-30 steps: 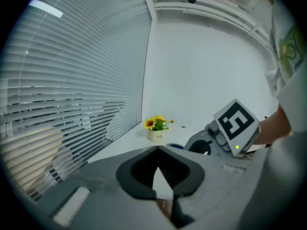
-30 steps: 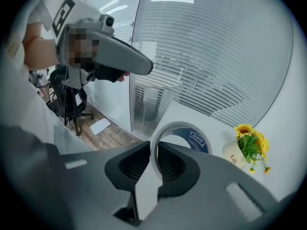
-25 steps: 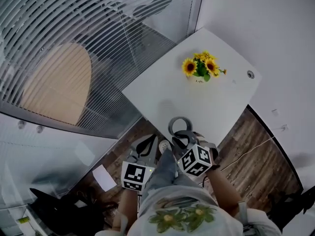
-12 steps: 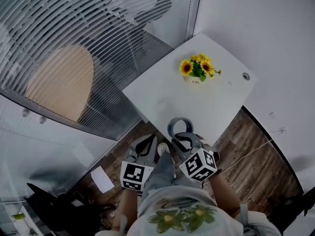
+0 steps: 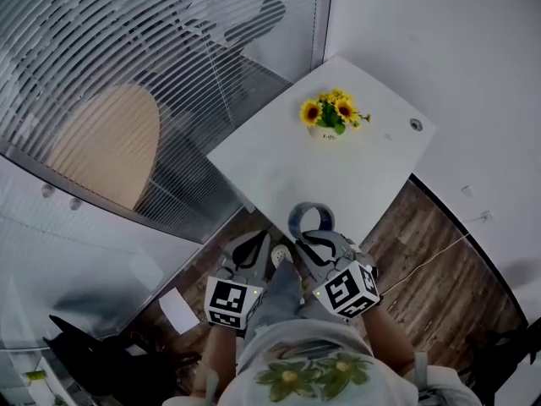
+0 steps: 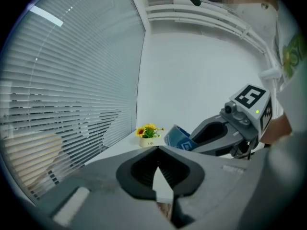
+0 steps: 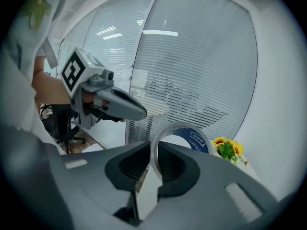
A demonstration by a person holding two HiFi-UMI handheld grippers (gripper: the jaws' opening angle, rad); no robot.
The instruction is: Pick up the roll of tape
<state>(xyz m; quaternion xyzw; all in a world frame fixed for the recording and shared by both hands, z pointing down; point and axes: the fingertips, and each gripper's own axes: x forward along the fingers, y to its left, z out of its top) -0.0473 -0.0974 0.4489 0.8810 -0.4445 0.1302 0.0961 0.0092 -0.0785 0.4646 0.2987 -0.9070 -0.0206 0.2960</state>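
Slatted blinds [image 5: 127, 66] fill the whole left side, with the wood-plank floor [image 5: 439, 277] showing below. A white bench [image 5: 270, 159] juts out from the corner, seen steeply from above. The person stands at its near edge, holding both tools low in front of a shirt [image 5: 313, 370] with a flower print.

The right tool [image 7: 154, 150] has its jaws pinching the wall of the roll of tape [image 7: 191, 139]. The ring stands on edge between the pads, its blue inner face turned to the camera. From above, the roll sits right over the bench's near edge, carried in that tool. The left tool [image 6: 158, 148] hangs just beside it with its tips pressed together and nothing between them.

Well apart from the tape, near the far end of the bench, stands a small pot of sunflowers [image 5: 328, 115].
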